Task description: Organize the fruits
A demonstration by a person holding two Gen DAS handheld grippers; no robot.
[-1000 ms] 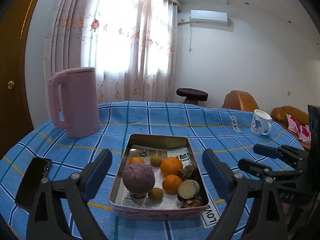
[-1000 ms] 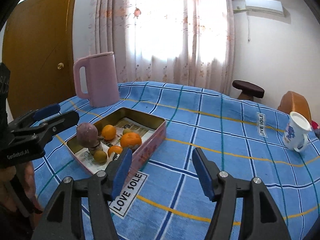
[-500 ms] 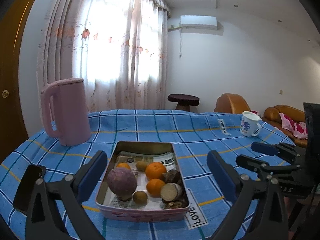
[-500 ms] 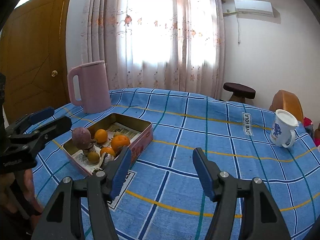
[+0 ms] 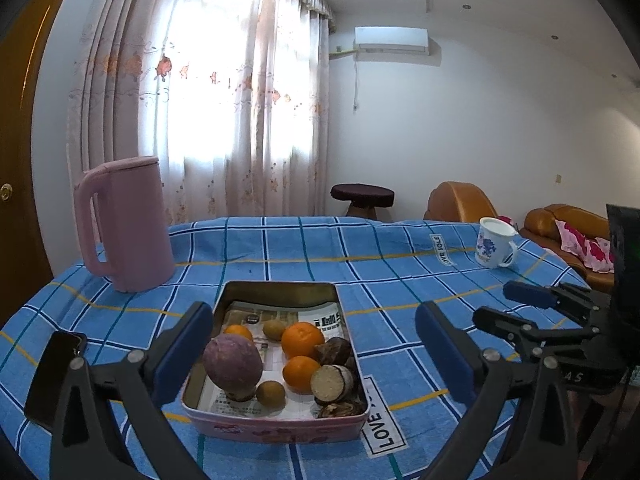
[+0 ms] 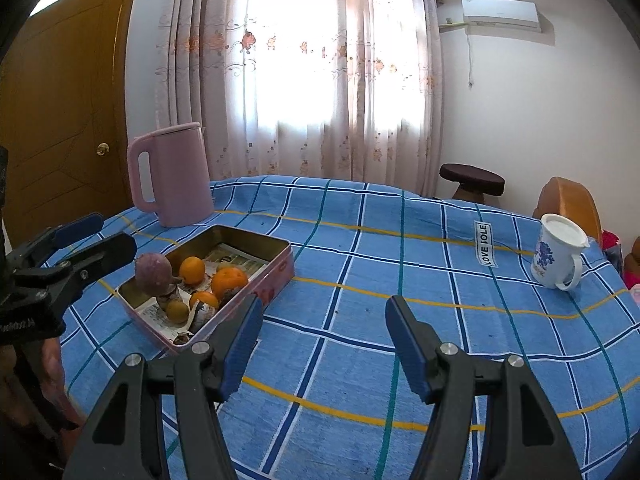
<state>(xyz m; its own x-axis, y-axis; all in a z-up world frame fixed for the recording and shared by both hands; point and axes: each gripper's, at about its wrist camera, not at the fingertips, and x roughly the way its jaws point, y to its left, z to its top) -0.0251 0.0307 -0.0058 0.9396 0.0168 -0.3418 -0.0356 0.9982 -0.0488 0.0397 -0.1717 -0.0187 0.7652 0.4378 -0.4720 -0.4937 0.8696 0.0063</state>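
Honestly, I'd say this looks nearly finished: the oranges, small brown fruits and purple tuber all sit inside the pink rectangular metal tin (image 5: 276, 428) on the blue checked worktop (image 6: 400, 280), nothing loose around it. My left tongs (image 5: 314, 350) have just been opening wide, empty; right tongs (image 6: 324, 340) part-open over bare cloth, empty too.

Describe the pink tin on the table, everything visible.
The tin is a shallow rectangular box with rounded corners, no lid on it, pink printed walls outside and dull gold metal inside. It sits flat on the blue checked tablecloth, its floor lined with newspaper. Inside lie a purple sweet potato, three oranges, small brown round fruits and dark cut pieces. A pink kettle stands apart beyond it. Neither gripper touches it.
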